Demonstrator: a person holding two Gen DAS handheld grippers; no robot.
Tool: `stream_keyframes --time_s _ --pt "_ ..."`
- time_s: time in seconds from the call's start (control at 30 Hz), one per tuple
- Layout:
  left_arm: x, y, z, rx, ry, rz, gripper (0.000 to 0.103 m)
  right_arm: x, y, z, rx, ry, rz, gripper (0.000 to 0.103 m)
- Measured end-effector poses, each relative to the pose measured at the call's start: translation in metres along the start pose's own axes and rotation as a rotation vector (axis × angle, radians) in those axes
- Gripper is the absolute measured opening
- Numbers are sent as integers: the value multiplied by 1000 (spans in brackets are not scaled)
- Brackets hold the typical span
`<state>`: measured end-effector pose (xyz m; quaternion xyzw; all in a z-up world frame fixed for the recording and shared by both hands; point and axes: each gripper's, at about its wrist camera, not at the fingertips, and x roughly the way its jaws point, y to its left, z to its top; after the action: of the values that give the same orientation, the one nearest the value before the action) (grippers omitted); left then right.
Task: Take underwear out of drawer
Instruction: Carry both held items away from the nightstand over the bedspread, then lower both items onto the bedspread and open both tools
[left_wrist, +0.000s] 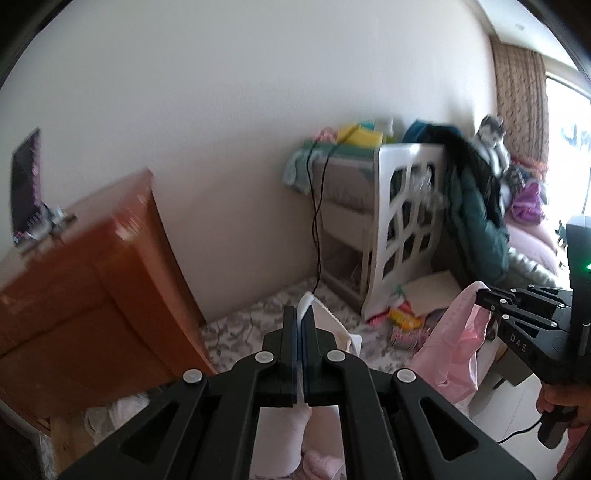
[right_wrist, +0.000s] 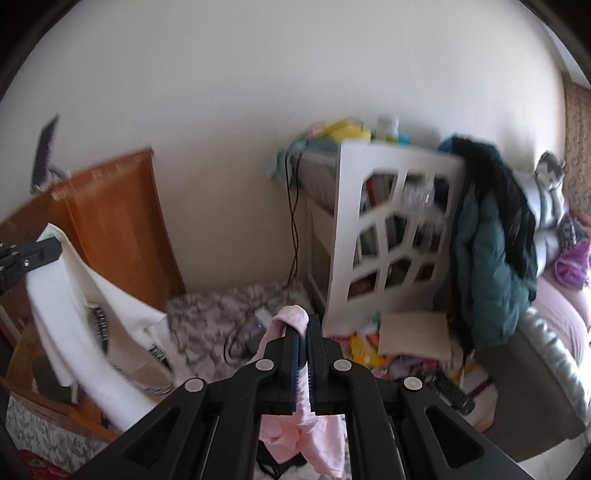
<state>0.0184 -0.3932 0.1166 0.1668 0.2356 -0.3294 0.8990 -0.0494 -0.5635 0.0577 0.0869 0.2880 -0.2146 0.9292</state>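
Two pieces of underwear up in the air: pink one (right_wrist: 295, 435) pinched tight in right gripper (right_wrist: 302, 328), white one (right_wrist: 66, 295) pinched in left gripper (left_wrist: 299, 317). Probably out of wooden drawer (right_wrist: 44, 402) already. Next, carry clear, put down somewhere soft, let go.

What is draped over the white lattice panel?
A dark teal jacket with a black garment on top hangs over the panel's right corner. Through the openings only blurred shapes show; what lies behind the jacket is covered.
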Motion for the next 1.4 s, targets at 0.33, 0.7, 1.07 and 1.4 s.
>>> stream_keyframes --time_s 0.33,0.7,1.07,1.4 --pt "67 -19 -31 27 116 1 1 87 15 -35 -7 185 50 4" --pt "117 -27 -96 -29 363 -76 1 161 28 -110 11 444 111 7" --pt "127 -27 -118 -31 486 -95 16 182 31 -161 5 617 109 45" --pt "105 -23 -107 -78 467 -105 72 159 31 -154 -29 599 101 95"
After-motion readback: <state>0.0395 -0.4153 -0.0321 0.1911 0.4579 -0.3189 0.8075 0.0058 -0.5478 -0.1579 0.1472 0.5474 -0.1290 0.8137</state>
